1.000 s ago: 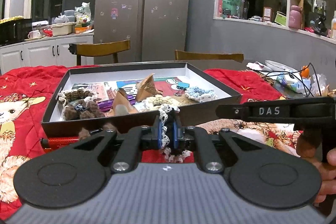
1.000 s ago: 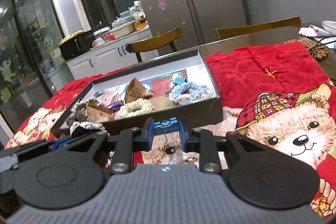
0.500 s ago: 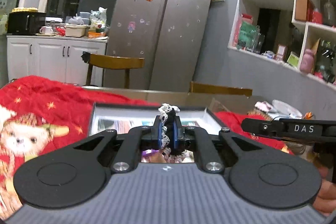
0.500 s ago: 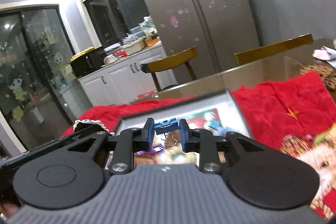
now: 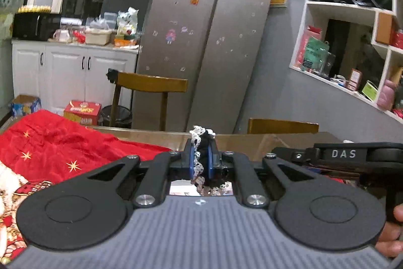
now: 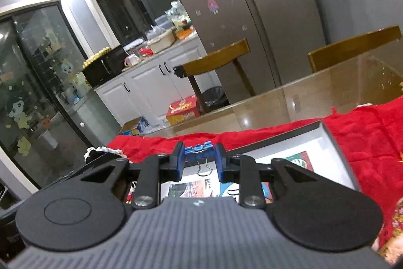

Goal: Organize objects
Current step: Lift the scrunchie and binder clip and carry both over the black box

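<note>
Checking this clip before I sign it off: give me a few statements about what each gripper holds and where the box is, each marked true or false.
1. The left gripper is shut on a black and white lace scrunchie. True.
2. The right gripper is empty. False: it is shut on a blue binder clip, whose wire handles hang below.
3. In the right wrist view, the open box lies on a red cloth. True.
4. The box has its lid on. False: it is open, with printed paper showing inside.
5. A wooden chair stands in front of the grey fridge. True.
</note>
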`<action>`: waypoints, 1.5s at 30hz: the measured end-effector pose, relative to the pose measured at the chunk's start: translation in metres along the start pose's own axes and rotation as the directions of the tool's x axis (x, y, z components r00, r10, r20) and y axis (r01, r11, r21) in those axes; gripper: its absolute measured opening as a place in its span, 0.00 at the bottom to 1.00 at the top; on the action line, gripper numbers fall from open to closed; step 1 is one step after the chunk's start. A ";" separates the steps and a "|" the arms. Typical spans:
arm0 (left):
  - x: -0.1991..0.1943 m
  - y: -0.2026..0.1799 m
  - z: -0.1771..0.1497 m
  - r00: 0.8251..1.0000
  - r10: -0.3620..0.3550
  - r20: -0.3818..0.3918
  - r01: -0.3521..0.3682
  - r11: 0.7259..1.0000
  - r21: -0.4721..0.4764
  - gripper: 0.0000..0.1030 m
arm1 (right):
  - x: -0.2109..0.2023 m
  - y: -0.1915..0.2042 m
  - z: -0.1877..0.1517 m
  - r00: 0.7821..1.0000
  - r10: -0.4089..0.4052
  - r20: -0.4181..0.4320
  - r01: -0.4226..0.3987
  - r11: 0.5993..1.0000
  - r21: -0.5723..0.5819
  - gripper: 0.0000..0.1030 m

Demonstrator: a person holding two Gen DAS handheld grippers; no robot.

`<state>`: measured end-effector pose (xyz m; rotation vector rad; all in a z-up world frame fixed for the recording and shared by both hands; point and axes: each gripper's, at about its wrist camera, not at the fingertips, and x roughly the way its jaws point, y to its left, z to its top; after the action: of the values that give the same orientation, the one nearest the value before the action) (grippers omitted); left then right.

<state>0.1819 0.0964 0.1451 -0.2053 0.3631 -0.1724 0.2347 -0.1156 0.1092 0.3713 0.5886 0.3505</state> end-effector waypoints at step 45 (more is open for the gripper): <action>0.116 0.049 -0.064 0.961 0.179 -0.210 -0.174 0.984 0.044 0.12 | 0.090 -0.007 -0.060 0.991 -0.025 -0.132 0.009 0.993 -0.121 0.28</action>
<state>0.2719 0.1099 0.0370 -0.1286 0.5902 -0.0219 0.2708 -0.0701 0.0177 0.2277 0.6977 0.3950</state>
